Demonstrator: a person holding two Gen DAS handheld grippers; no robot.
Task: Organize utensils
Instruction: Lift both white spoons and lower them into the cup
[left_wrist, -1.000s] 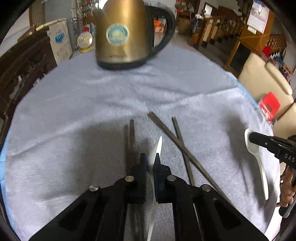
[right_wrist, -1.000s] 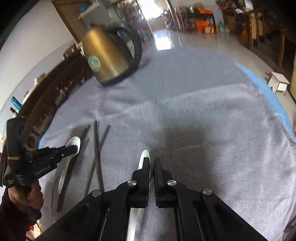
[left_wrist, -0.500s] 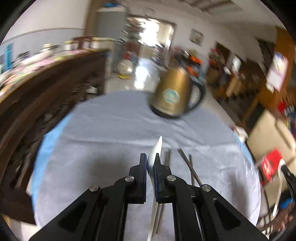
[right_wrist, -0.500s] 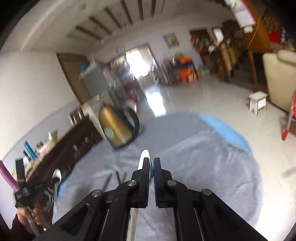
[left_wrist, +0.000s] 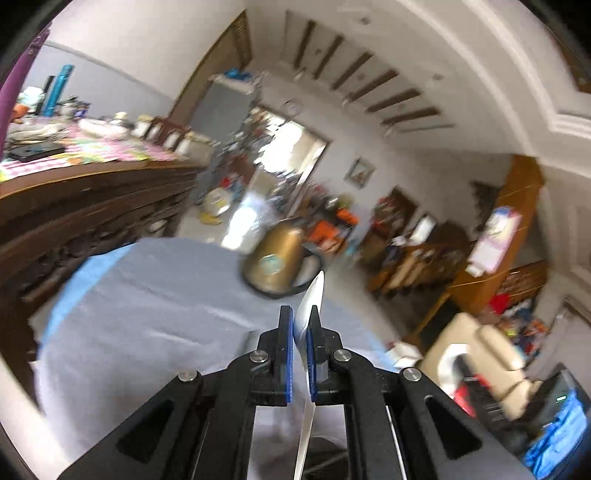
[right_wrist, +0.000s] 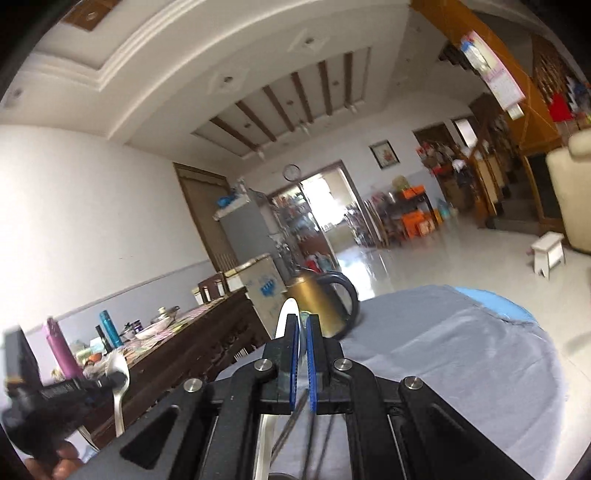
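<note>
While both grippers hang above the table (left_wrist: 155, 295) with its grey cloth, each clamps a spoon: the left gripper (left_wrist: 300, 325) pinches a spoon (left_wrist: 312, 299) edge-on, its tip rising past the fingertips in front of the gold kettle (left_wrist: 275, 264); the right gripper (right_wrist: 302, 325) grips a white spoon (right_wrist: 286, 314) whose bowl pokes up on the left of its fingers, just before the kettle too. Dark chopsticks (right_wrist: 291, 424), blurred, show below the right gripper's fingers, nearer than the kettle. Well left of the kettle, the left gripper appears again with its spoon hanging handle down
</note>
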